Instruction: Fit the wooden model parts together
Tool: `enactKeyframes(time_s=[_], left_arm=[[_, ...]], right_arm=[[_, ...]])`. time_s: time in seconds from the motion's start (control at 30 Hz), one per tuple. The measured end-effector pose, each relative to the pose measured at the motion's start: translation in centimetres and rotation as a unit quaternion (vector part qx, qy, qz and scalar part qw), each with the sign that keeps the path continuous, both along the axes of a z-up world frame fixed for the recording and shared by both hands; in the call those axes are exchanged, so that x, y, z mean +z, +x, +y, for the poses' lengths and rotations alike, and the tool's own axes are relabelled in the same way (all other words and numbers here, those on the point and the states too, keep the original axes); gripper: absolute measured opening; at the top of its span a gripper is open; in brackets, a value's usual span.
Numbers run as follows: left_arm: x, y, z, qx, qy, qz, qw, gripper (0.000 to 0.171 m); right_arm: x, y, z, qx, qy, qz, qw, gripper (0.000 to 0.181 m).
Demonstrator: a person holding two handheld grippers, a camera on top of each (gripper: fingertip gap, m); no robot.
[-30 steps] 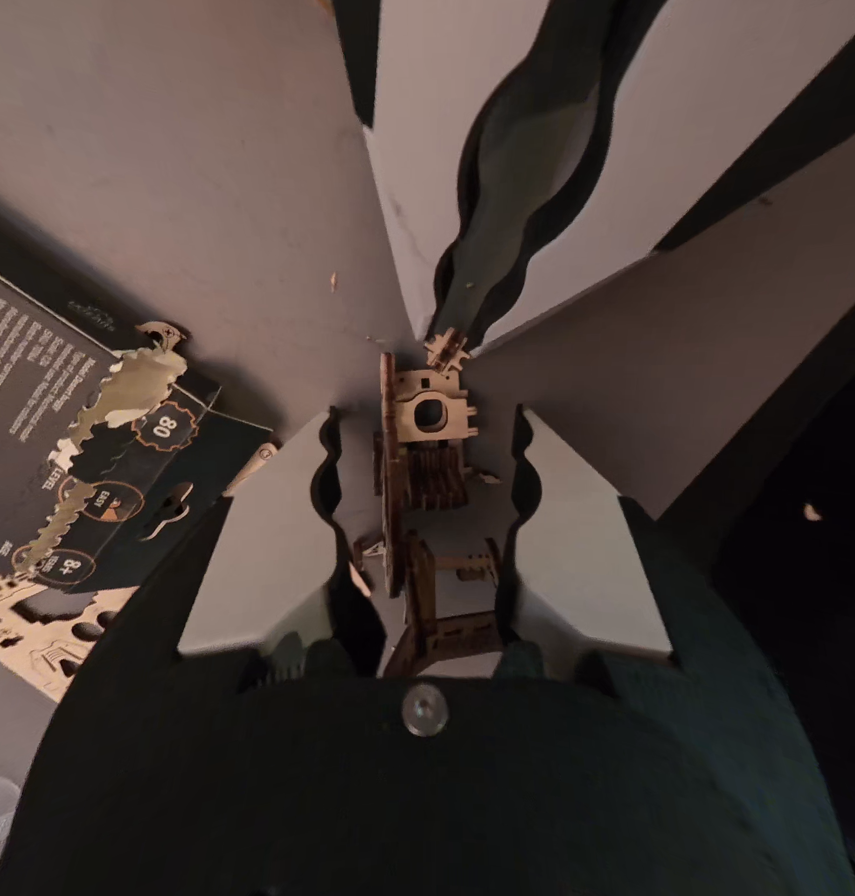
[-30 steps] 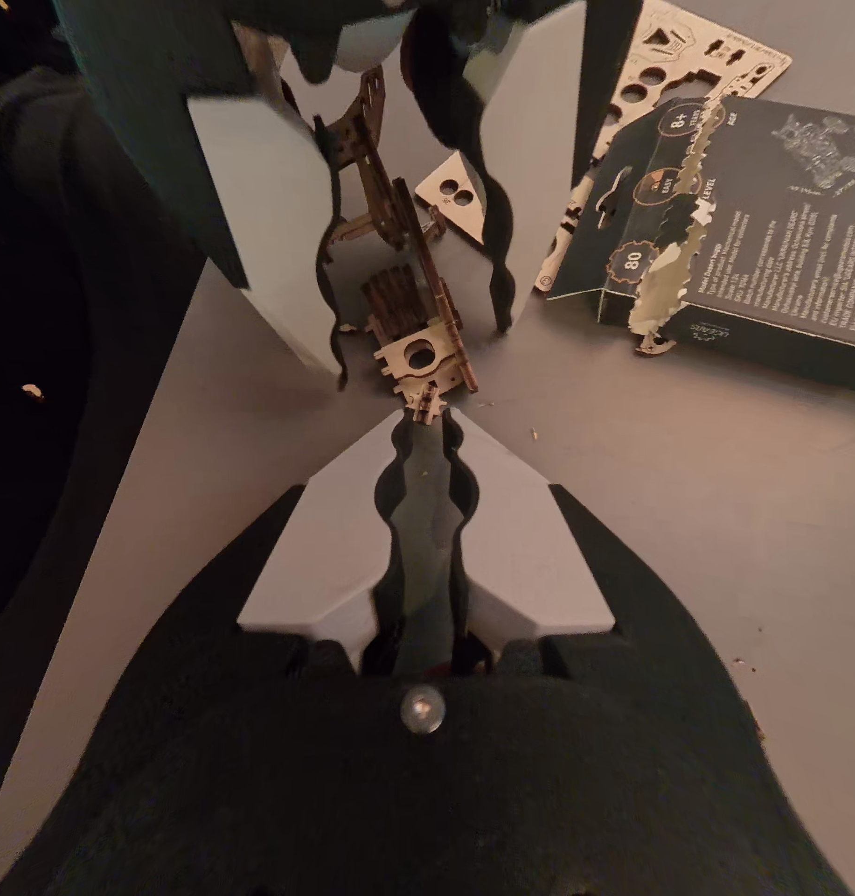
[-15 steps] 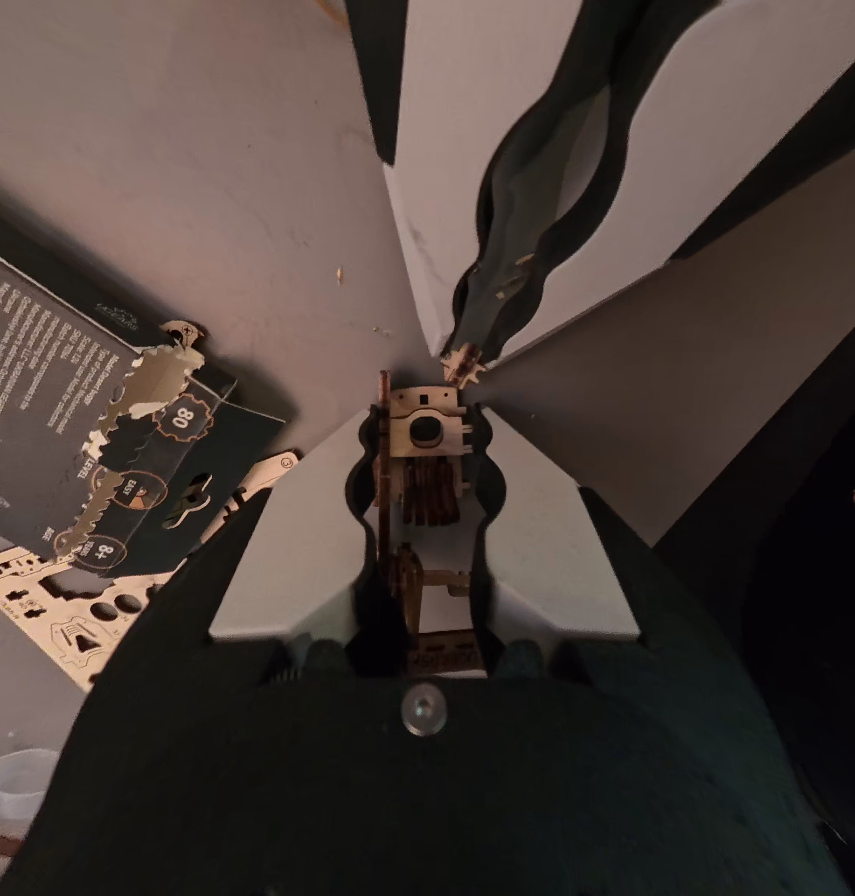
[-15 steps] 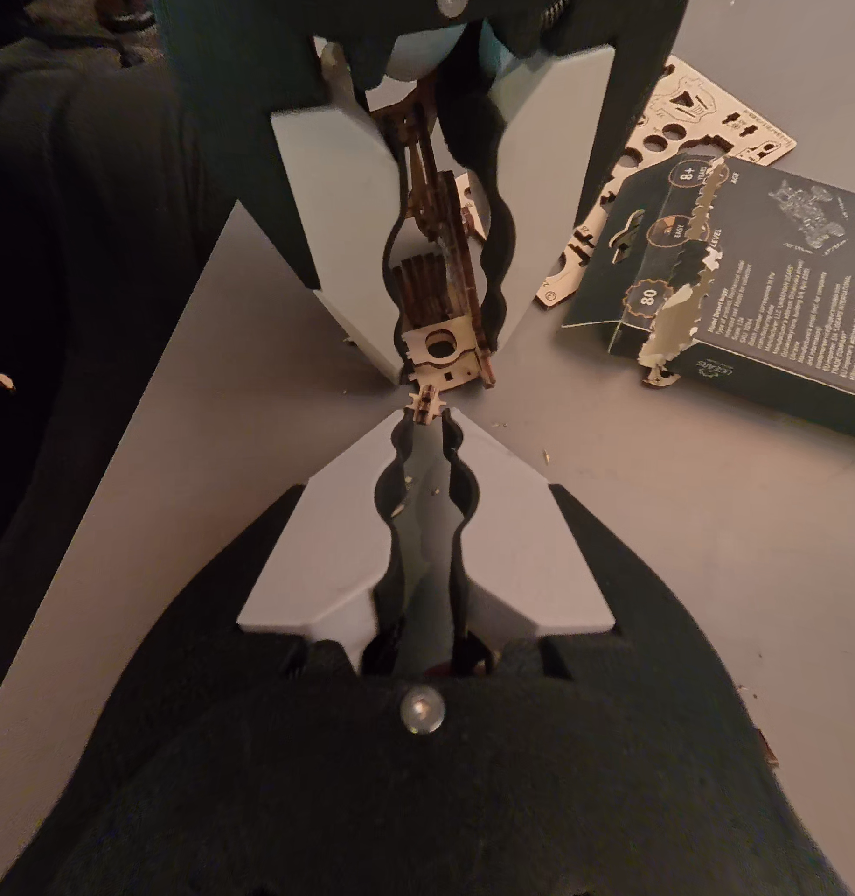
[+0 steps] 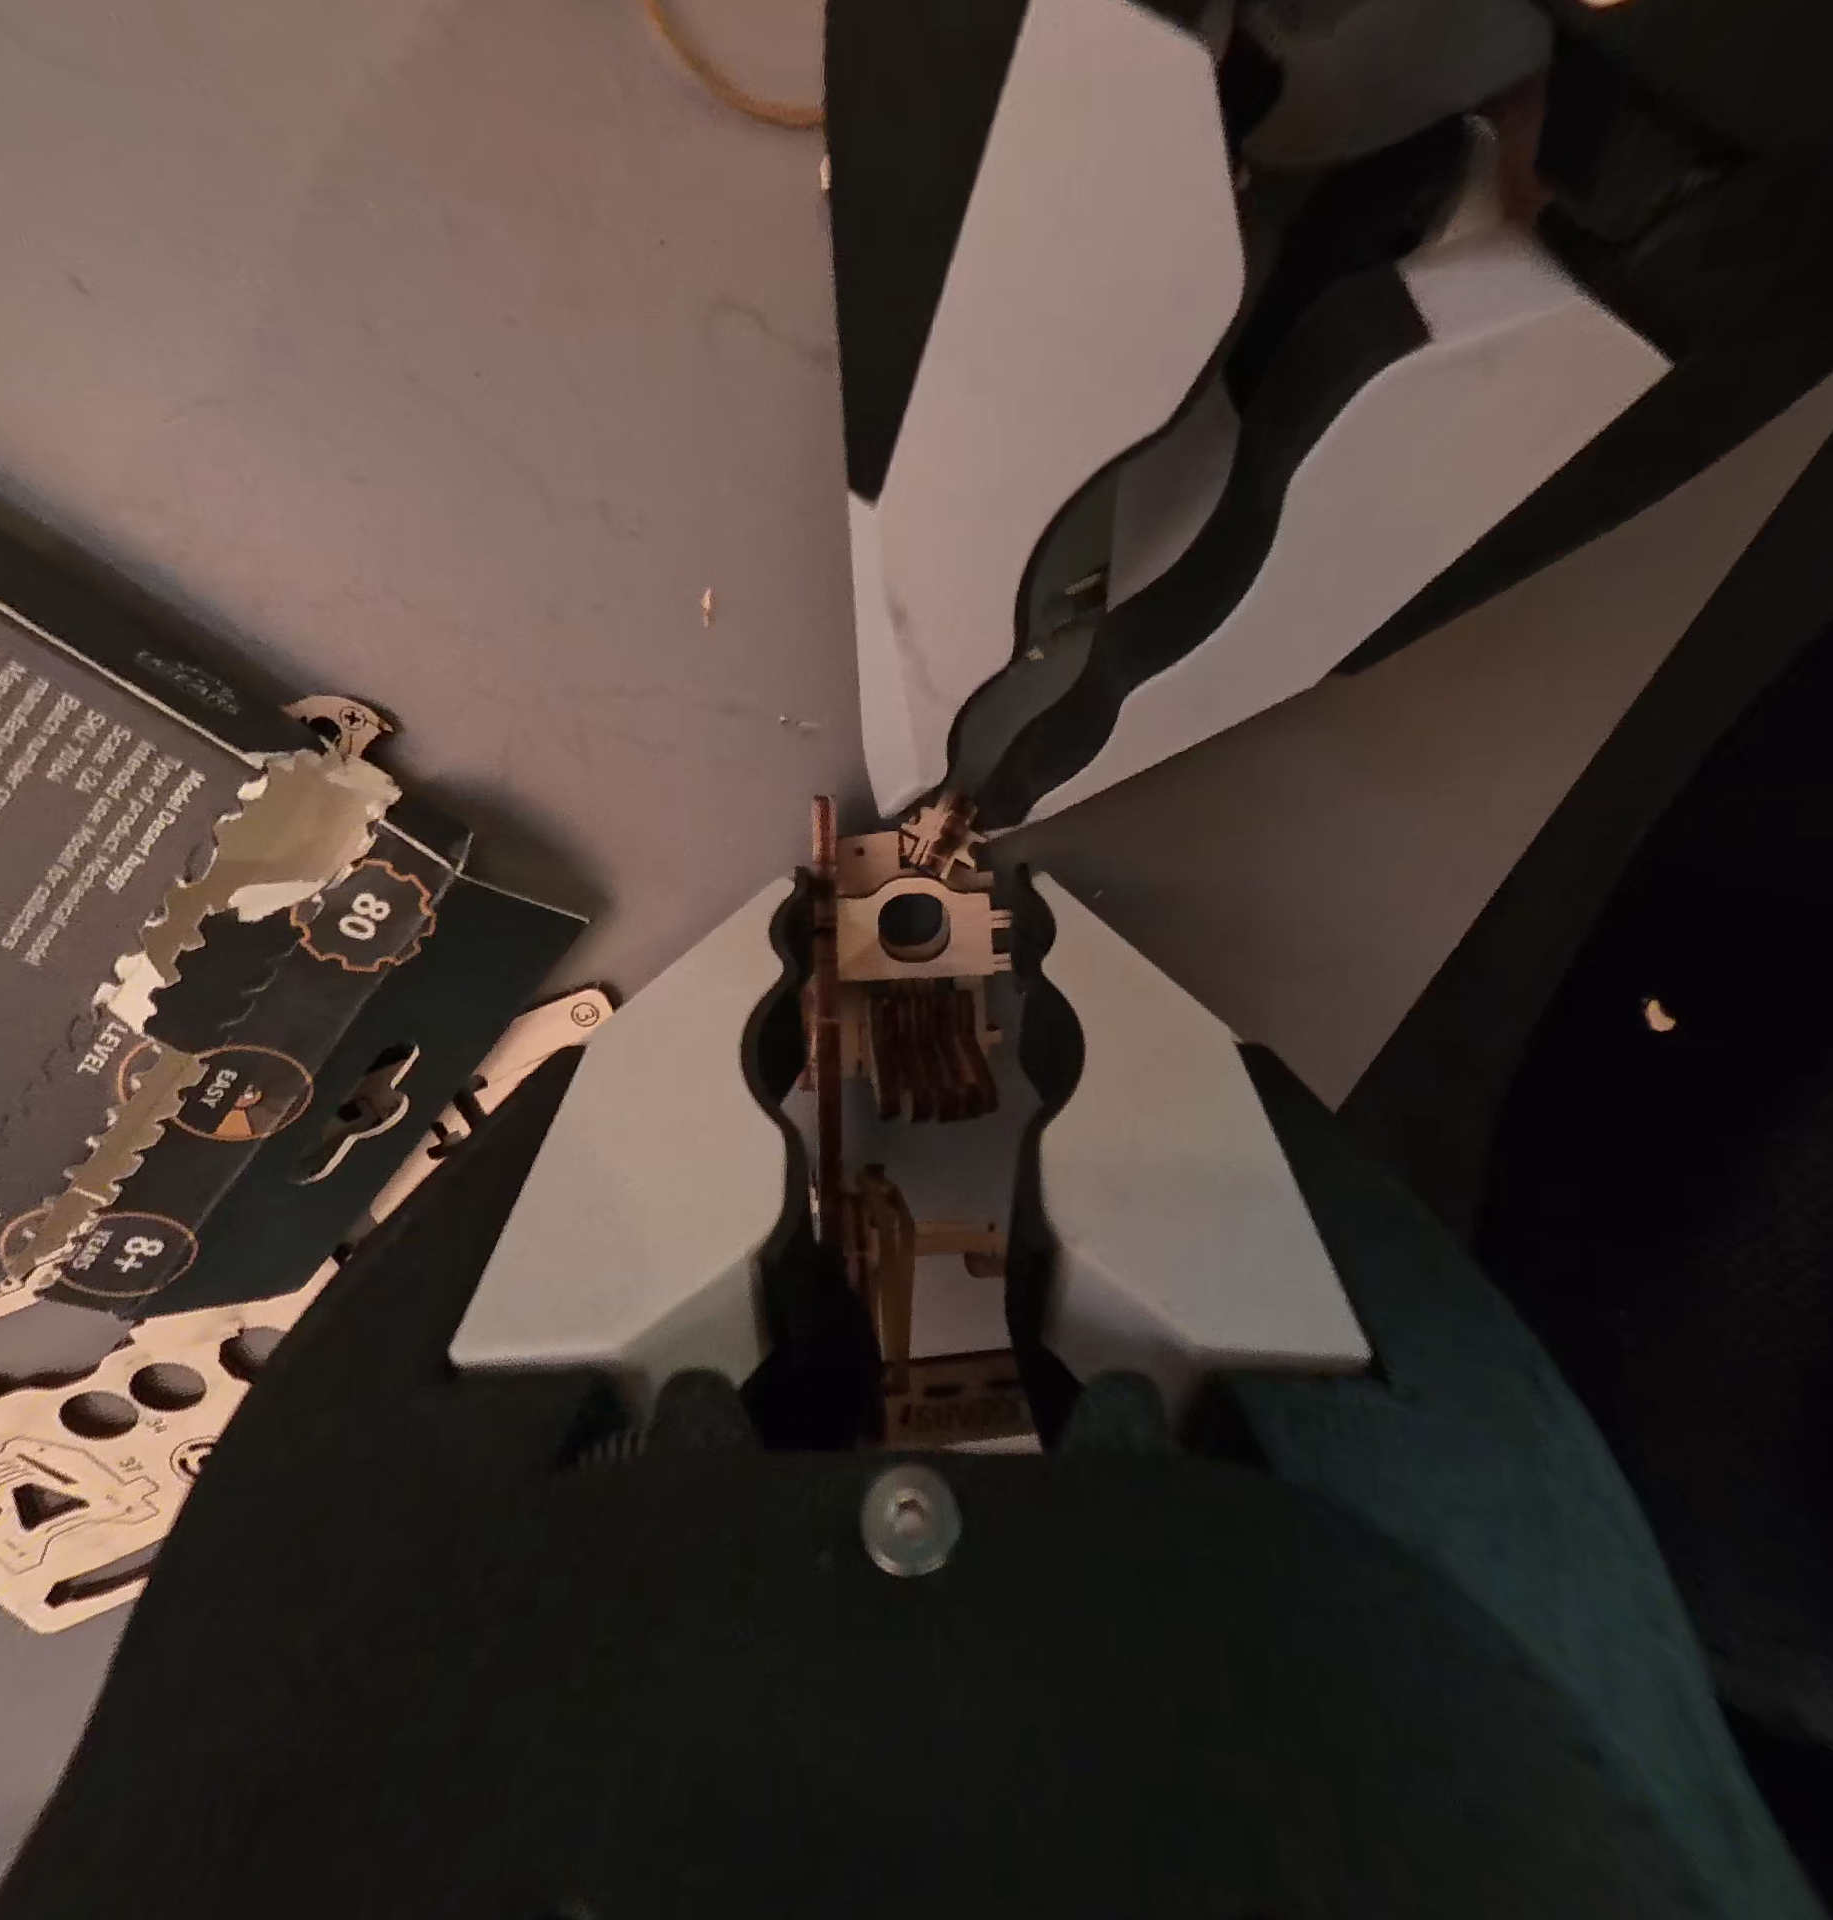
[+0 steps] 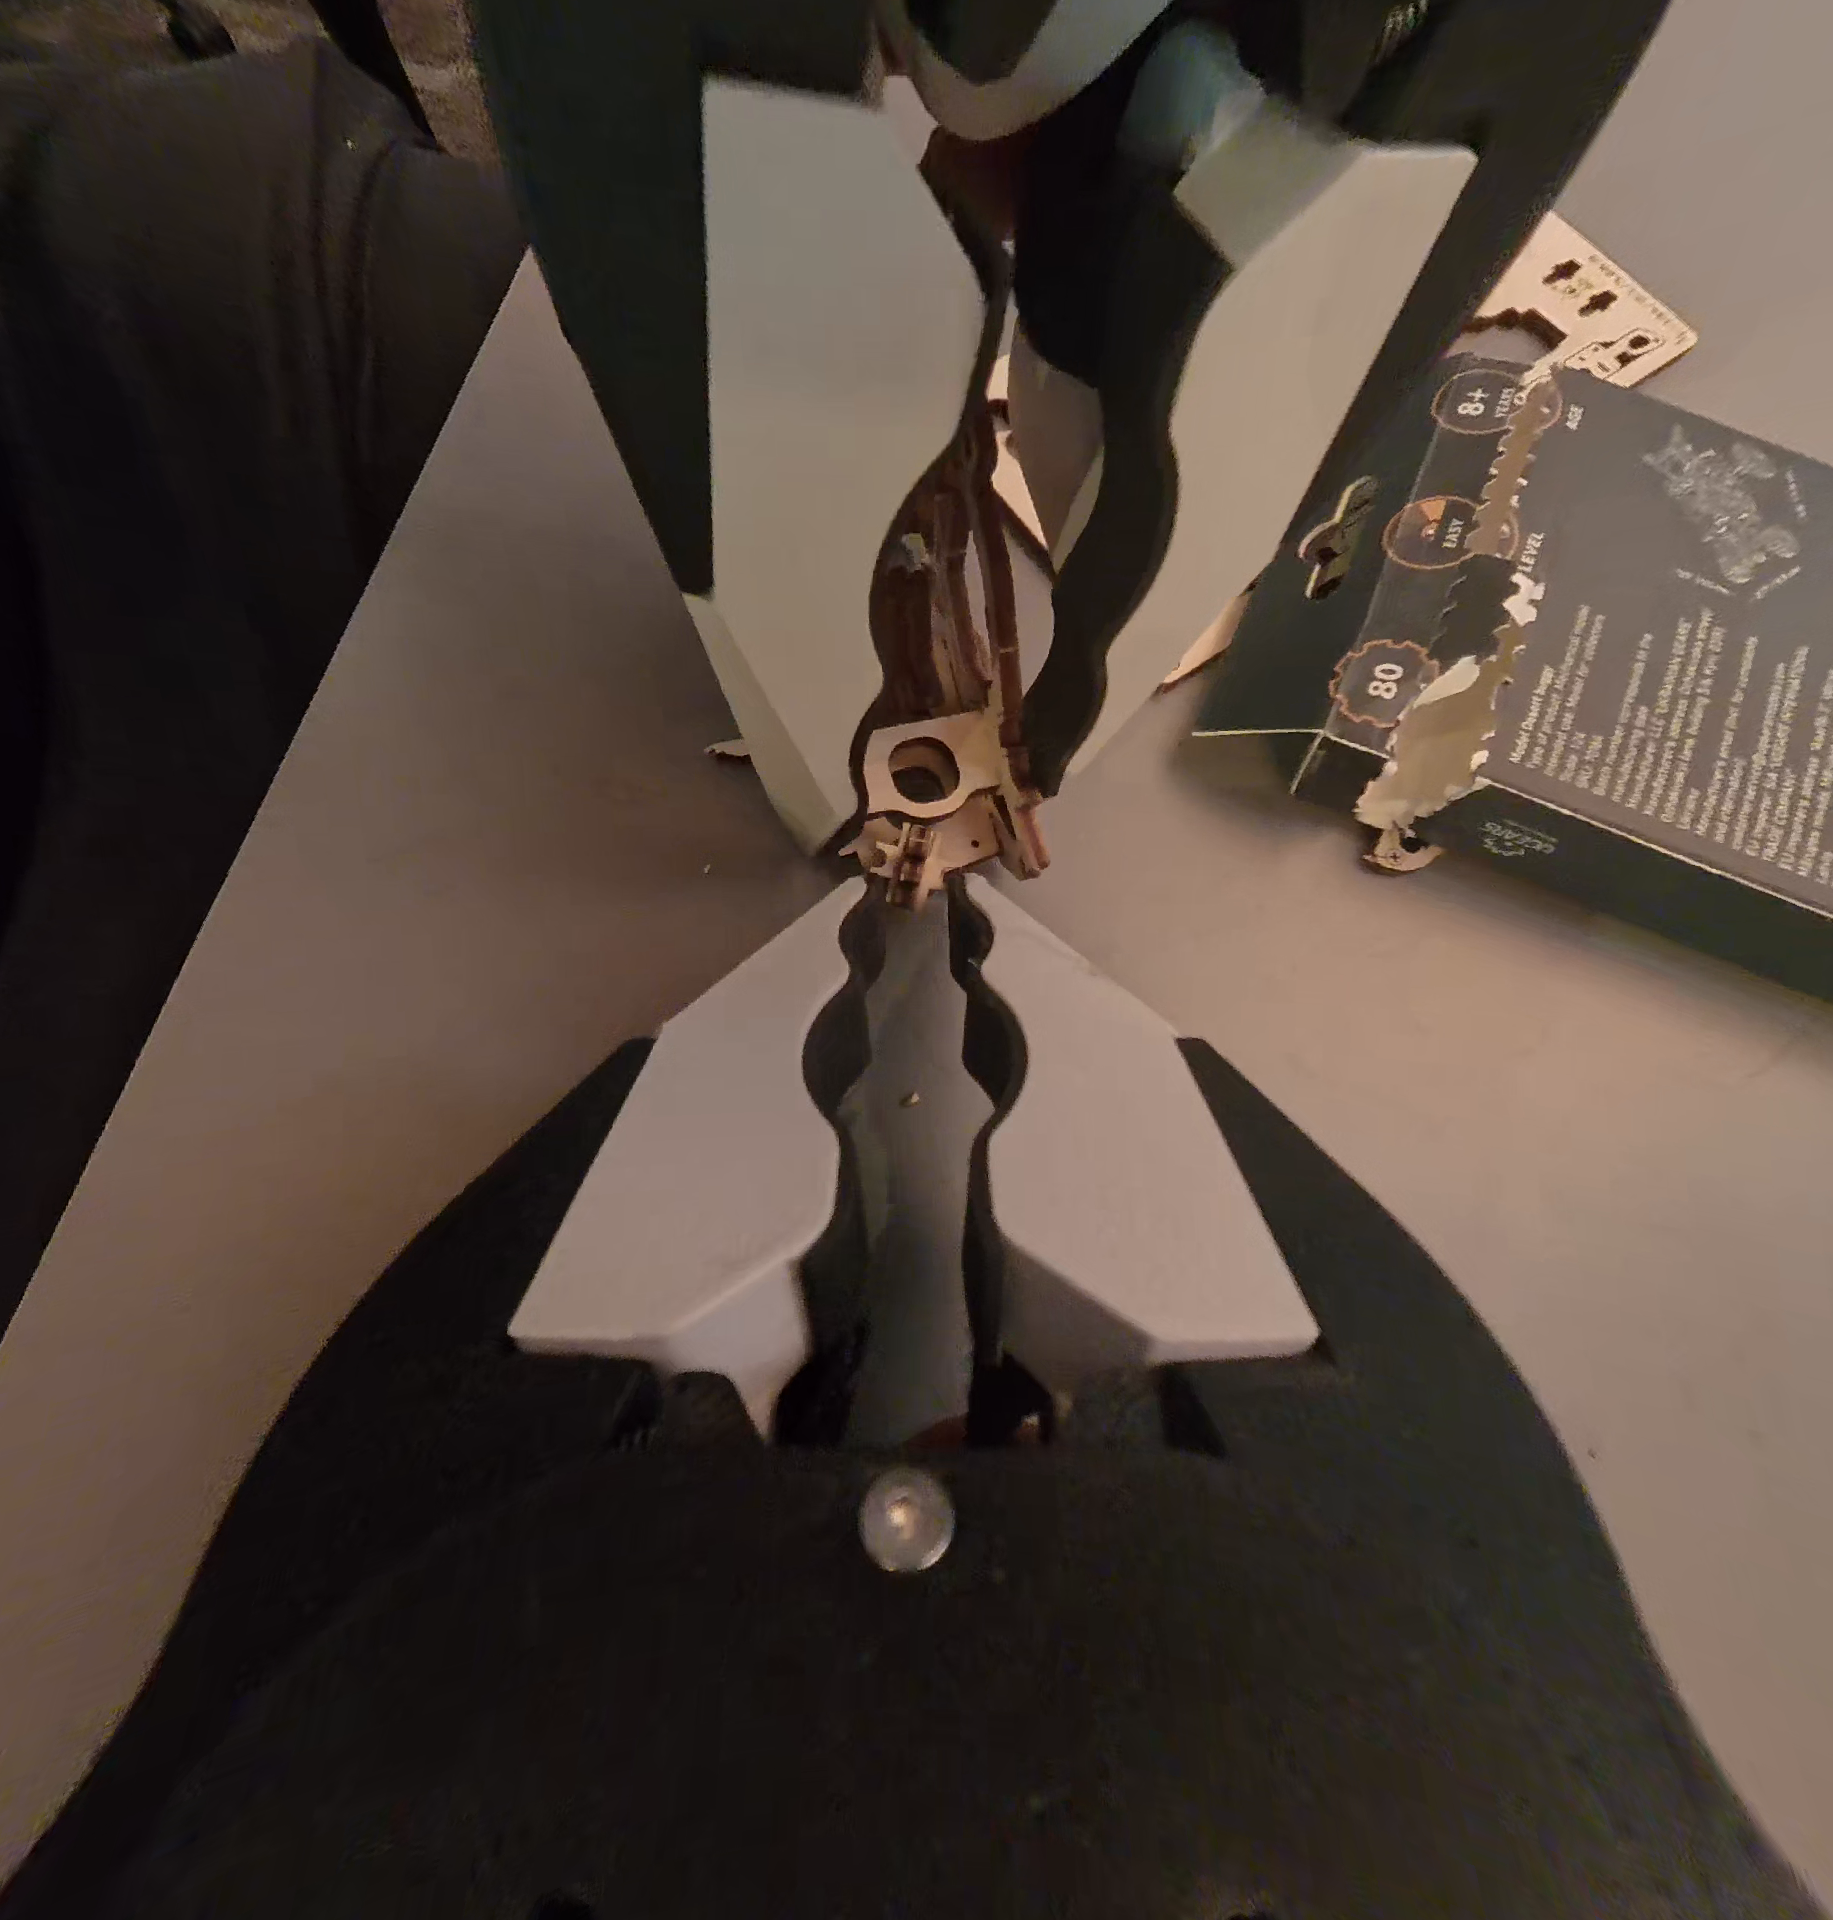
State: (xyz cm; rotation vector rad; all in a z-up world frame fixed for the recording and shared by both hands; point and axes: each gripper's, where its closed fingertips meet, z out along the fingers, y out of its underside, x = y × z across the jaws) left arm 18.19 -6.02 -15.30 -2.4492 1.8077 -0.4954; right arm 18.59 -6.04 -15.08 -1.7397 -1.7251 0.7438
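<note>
My left gripper (image 5: 907, 894) is shut on a partly built wooden model (image 5: 917, 987), a pale frame with a round hole and dark slats, held between its jaws. My right gripper (image 6: 907, 894) is shut on a small pale wooden part (image 6: 907, 868) at its fingertips. The small part touches the front edge of the model (image 6: 938, 769), just below the round hole. In the left wrist view the small part (image 5: 938, 831) sits at the top of the model, with the right gripper (image 5: 959, 821) coming in from the upper right. The two grippers meet tip to tip above the grey table (image 6: 1307, 1039).
A dark torn-open cardboard box (image 6: 1618, 665) lies on the table to the right; it also shows in the left wrist view (image 5: 164, 935). A punched-out wooden sheet (image 5: 50, 1475) lies beside it. The table's edge (image 6: 268, 790) runs on the left, with a dark drop beyond. Left and right tips are no more than a few centimetres apart.
My left gripper closed its jaws on the model, which was loose between them one second ago. The two grippers came closer together, and the small part now touches the model's front edge.
</note>
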Motion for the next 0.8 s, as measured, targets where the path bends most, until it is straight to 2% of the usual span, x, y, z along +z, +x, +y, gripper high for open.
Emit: enactKeyframes(time_s=[0.33, 0.73, 0.8], left_arm=[[-0.13, -0.11, -0.1, 0.002, -0.036, -0.002, 0.999, 0.035], [0.01, -0.24, -0.06, 0.013, -0.089, -0.009, 0.996, 0.035], [0.04, -0.23, -0.09, 0.021, -0.105, -0.015, 0.994, 0.03]], right_arm=[[-0.44, -0.19, -0.17, 0.024, 0.024, -0.027, 0.999, 0.008], [-0.44, -0.41, -0.12, 0.019, 0.0, -0.031, 0.999, 0.008], [-0.5, -0.47, -0.36, 0.03, 0.005, -0.035, 0.999, 0.008]])
